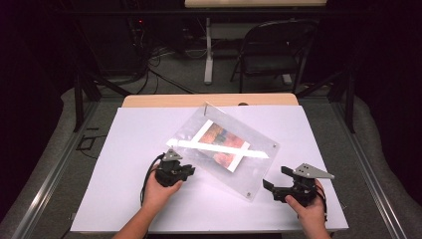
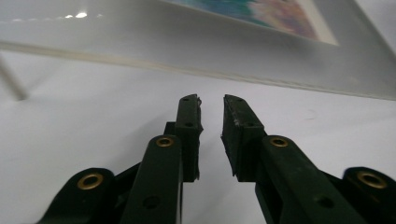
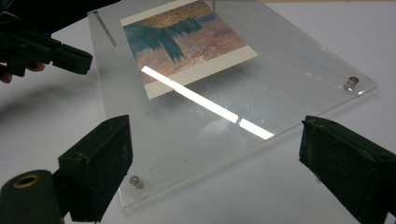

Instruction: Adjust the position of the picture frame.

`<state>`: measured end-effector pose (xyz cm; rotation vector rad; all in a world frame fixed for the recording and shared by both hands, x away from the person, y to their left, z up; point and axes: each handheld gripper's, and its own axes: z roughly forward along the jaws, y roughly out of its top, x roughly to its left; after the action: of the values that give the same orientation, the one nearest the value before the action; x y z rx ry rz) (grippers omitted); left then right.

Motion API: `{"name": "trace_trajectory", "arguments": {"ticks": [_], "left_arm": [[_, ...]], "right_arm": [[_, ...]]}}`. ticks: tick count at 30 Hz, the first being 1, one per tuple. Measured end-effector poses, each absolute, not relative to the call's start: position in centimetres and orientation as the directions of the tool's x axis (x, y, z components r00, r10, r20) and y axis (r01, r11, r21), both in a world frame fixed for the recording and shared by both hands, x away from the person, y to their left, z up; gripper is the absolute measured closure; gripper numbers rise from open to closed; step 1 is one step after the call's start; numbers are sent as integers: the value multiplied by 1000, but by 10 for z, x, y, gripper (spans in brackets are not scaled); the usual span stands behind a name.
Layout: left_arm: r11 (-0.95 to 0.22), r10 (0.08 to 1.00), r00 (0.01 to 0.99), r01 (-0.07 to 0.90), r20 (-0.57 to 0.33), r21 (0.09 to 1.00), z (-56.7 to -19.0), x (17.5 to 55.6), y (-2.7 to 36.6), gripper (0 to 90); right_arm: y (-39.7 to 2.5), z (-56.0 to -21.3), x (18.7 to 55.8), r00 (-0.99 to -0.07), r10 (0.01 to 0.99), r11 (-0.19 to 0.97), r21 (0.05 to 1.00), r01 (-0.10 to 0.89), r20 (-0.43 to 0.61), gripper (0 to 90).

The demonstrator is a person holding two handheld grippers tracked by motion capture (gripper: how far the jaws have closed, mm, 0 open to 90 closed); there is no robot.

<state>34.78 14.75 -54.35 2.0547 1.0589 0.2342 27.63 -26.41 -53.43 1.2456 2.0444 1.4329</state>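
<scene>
In the high view, a clear acrylic picture frame [image 1: 224, 154] with a colourful painted print [image 1: 221, 144] sandwiched inside lies tilted on the white tabletop [image 1: 129, 149], between the two hands. The left tongs [image 1: 188, 171] sit just beside the frame's near-left edge, pointing into it. The right tongs [image 1: 272, 183] hang near the frame's near-right corner, apart from it, their jaws spread. A judged risk: if one side pushes while the other is not yet holding, the light panel could skid or spin across the smooth surface.

In the left gripper view, the left tongs [image 2: 211, 100] show jaws drawn nearly together with a thin gap, pinching nothing. The frame's edge [image 2: 233, 77] stands just ahead, raised off the tabletop on a thin metal standoff [image 2: 11, 81]. So narrow a gap would likely butt the edge instead of straddling it, shoving the frame away.

In the right gripper view, the right tongs [image 3: 215, 149] are spread wide, the frame's nearest edge lying between and just beyond the jaws, a small metal corner screw [image 3: 135, 181] close to the left-hand jaw. Closing on slick acrylic near a corner could let it slip out or tip, and a jaw might catch the screw.
</scene>
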Motion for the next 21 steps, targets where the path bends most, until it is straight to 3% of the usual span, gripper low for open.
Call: {"name": "trace_trajectory", "arguments": {"ticks": [11, 21], "left_arm": [[-321, 832, 550, 582, -71, 747, -544, 364, 185, 656], [-292, 848, 525, 585, -79, 756, -550, 389, 198, 691]], "right_arm": [[-265, -535, 277, -552, 810, 101, 878, 467, 200, 105], [-264, -536, 277, -555, 806, 98, 879, 468, 206, 110]]}}
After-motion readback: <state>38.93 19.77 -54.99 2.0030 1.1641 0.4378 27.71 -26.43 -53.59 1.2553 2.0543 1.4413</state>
